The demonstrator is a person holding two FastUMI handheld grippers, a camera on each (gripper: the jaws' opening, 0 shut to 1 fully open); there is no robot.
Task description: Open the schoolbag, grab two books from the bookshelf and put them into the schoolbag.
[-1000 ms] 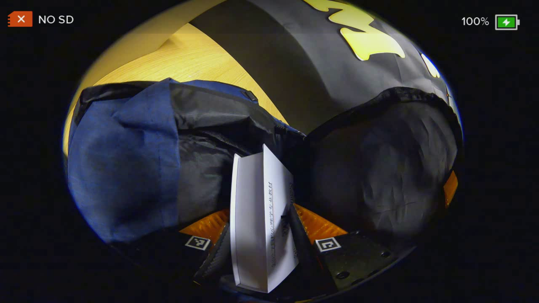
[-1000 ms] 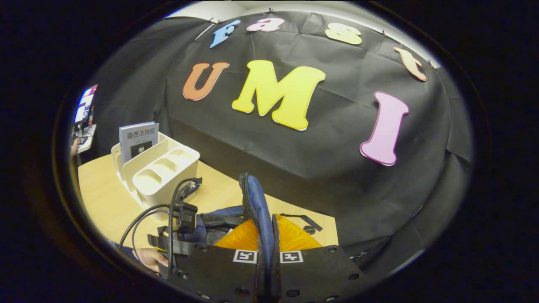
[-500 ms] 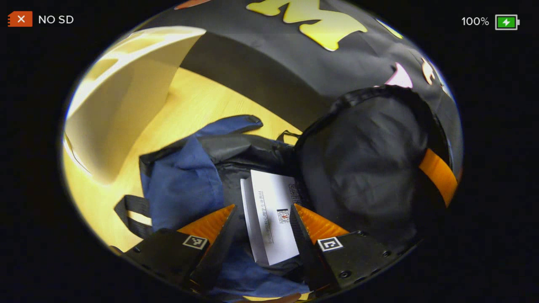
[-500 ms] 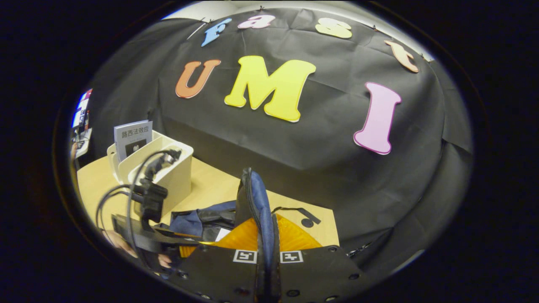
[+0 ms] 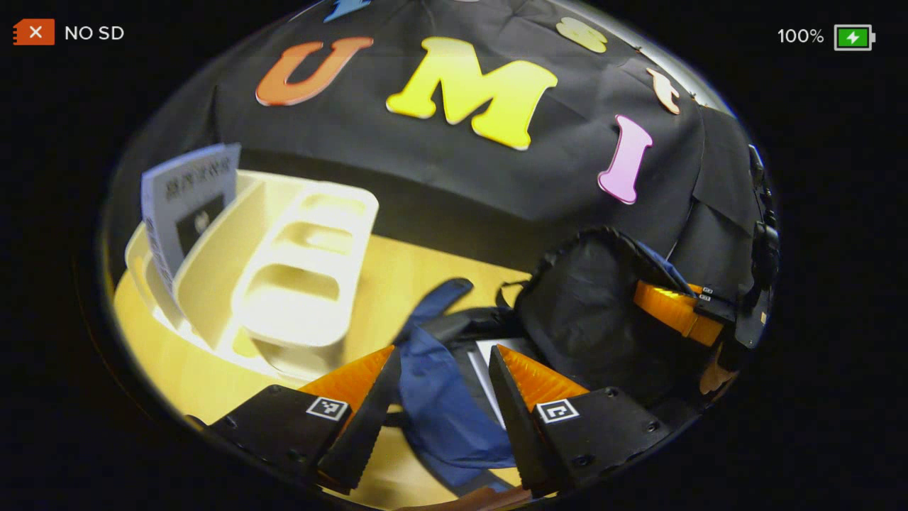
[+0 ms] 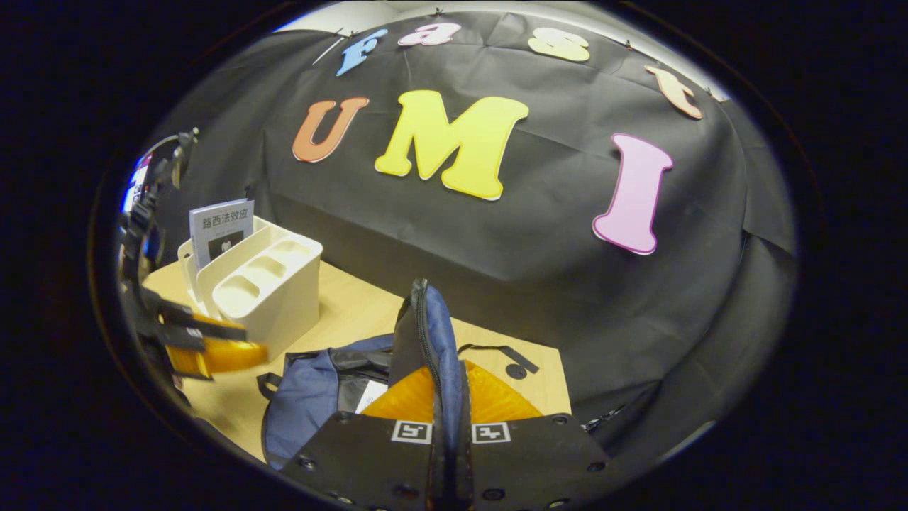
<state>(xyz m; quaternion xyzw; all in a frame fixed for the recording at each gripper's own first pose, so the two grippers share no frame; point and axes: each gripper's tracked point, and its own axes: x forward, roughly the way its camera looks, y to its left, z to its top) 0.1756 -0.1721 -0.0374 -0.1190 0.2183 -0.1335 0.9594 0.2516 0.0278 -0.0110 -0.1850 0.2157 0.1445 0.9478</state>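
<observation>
- One book [image 5: 496,355] lies in the open schoolbag [image 6: 312,390]; the second book [image 5: 186,206] stands in the shelf [image 5: 305,284], far left.
- Our right gripper [image 6: 448,397] pinches the bag's flap [image 6: 429,333].
- Our left gripper [image 5: 443,376] hangs open, empty; we approach squarely, keeping the flap lifted.

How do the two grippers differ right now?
The left gripper is open and holds nothing; the right gripper is shut on the schoolbag's flap. The left is raised above the schoolbag, pointing toward the bookshelf; the right stays low at the bag, lifting the flap upright. Both are near the open bag.
</observation>
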